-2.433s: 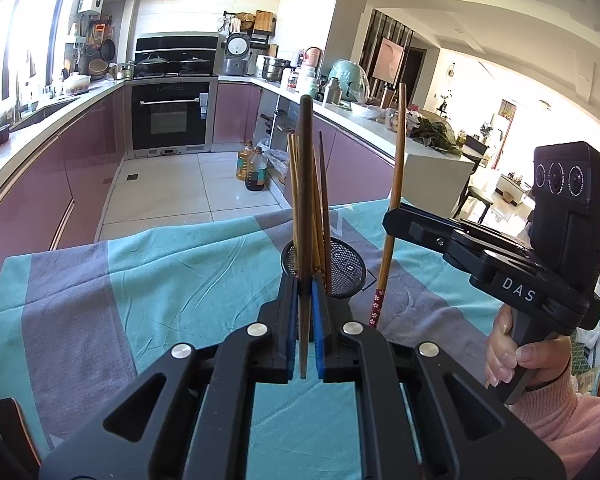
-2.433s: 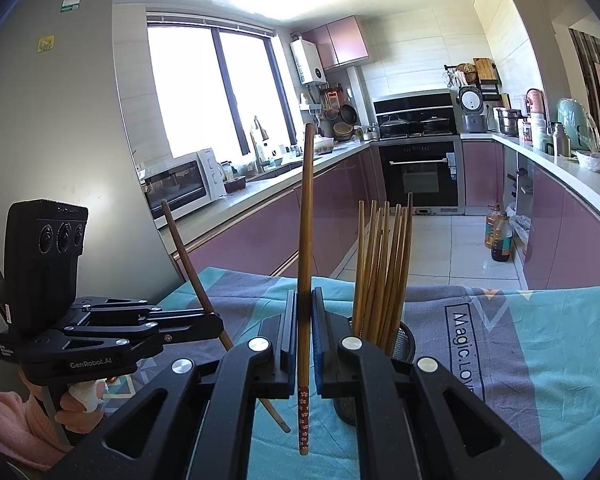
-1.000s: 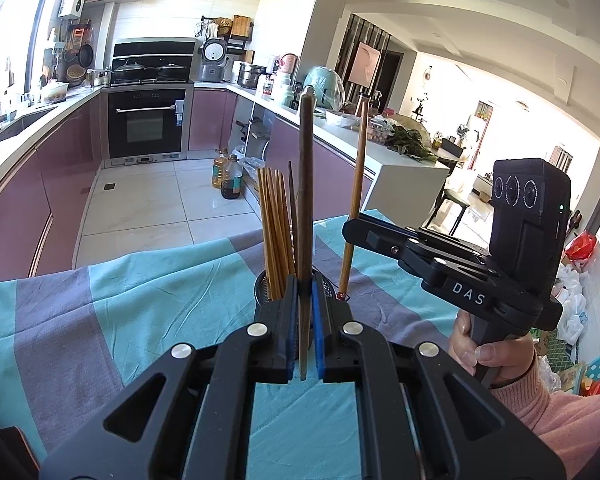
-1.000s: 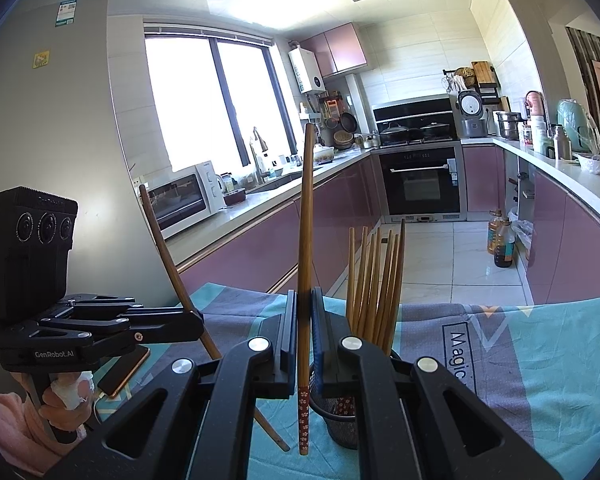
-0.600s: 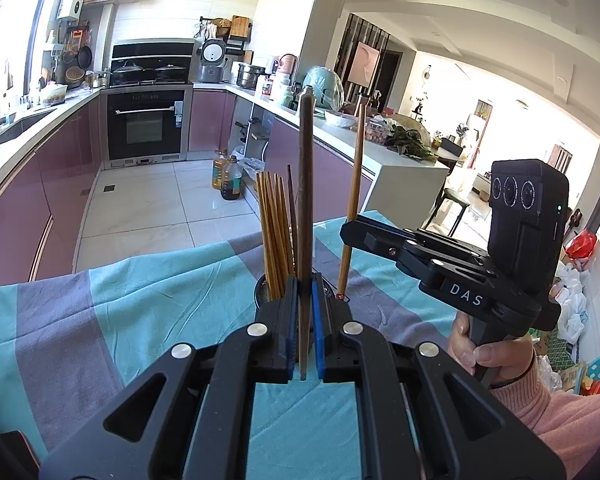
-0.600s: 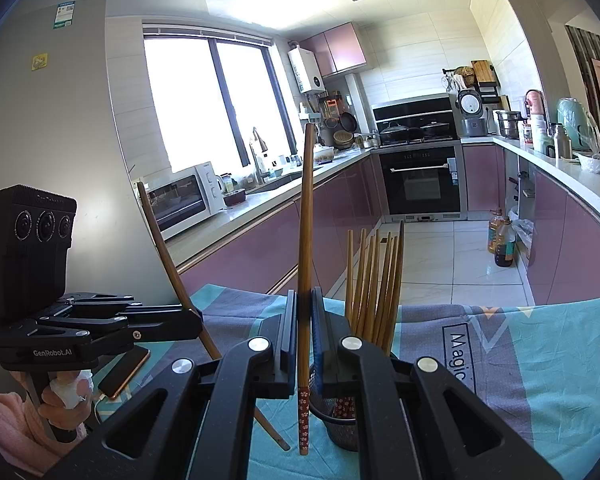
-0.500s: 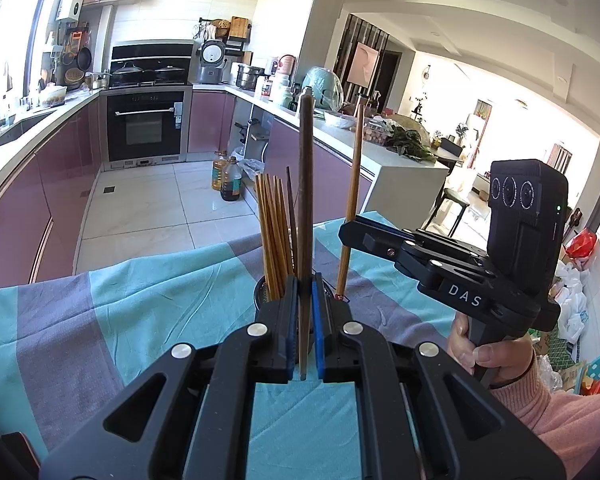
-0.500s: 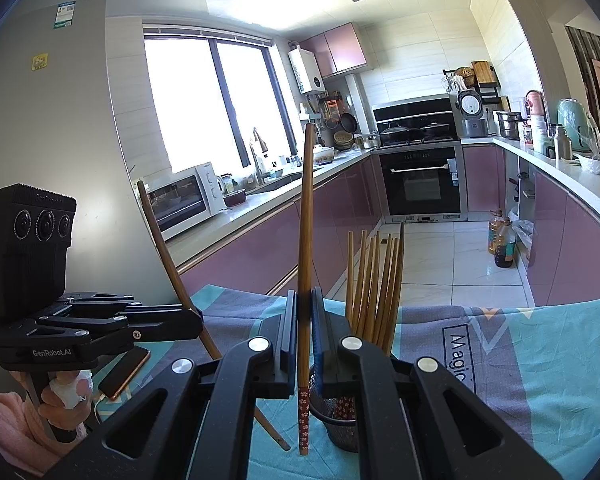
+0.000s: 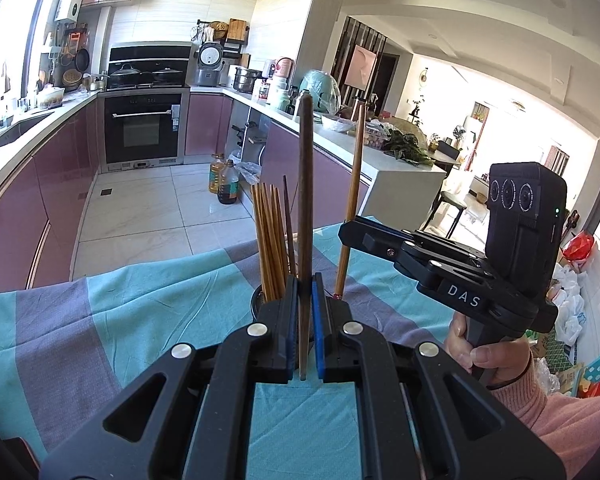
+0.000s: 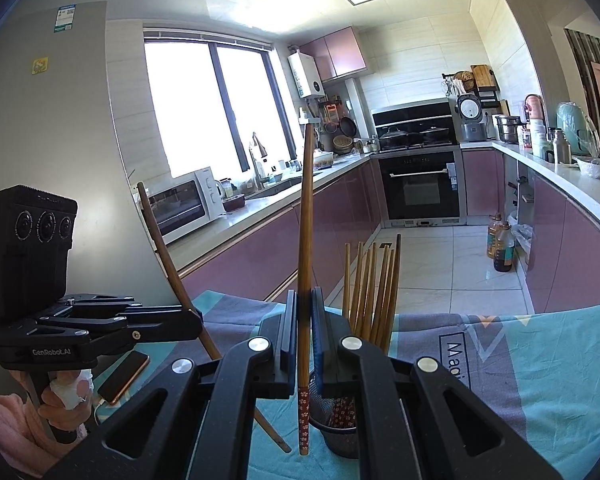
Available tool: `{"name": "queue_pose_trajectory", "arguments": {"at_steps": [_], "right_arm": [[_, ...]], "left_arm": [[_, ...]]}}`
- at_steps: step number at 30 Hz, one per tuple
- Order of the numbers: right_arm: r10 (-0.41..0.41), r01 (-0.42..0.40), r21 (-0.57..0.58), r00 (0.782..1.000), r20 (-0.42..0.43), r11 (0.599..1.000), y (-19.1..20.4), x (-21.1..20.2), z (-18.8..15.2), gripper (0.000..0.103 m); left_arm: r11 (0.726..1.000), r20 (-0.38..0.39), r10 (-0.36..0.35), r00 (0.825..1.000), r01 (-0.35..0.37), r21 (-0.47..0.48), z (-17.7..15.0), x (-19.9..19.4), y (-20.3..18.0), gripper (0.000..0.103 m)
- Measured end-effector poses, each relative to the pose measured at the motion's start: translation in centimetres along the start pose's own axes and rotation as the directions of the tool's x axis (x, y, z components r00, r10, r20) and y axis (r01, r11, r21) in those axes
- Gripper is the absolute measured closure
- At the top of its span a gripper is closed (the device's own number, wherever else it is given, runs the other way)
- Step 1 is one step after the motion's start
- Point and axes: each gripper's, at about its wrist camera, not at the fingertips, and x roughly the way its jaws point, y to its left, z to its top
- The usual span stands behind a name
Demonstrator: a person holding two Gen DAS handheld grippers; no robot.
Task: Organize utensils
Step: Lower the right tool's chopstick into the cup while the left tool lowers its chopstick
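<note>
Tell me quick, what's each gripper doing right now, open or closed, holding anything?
Left gripper: closed on a dark brown chopstick, held upright.
Right gripper: closed on a lighter chopstick with a red flowered end, held upright.

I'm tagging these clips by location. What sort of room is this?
A home kitchen, most likely. A built-in oven sits under a stovetop with lidded pots, a microwave stands on the counter by the sink faucet, and a rice cooker is on the far counter.
</note>
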Motion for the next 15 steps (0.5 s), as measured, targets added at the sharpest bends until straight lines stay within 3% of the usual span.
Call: {"name": "queue_pose_trajectory", "arguments": {"at_steps": [15], "right_arm": [[-0.006,0.005,0.008,1.0,0.018,1.0,-0.5,0.1,0.9,0.097]], "left_arm": [[1.0,0.042,-0.021,0.999,0.021,0.001,1.0,-1.0,0.2,0.096]]}}
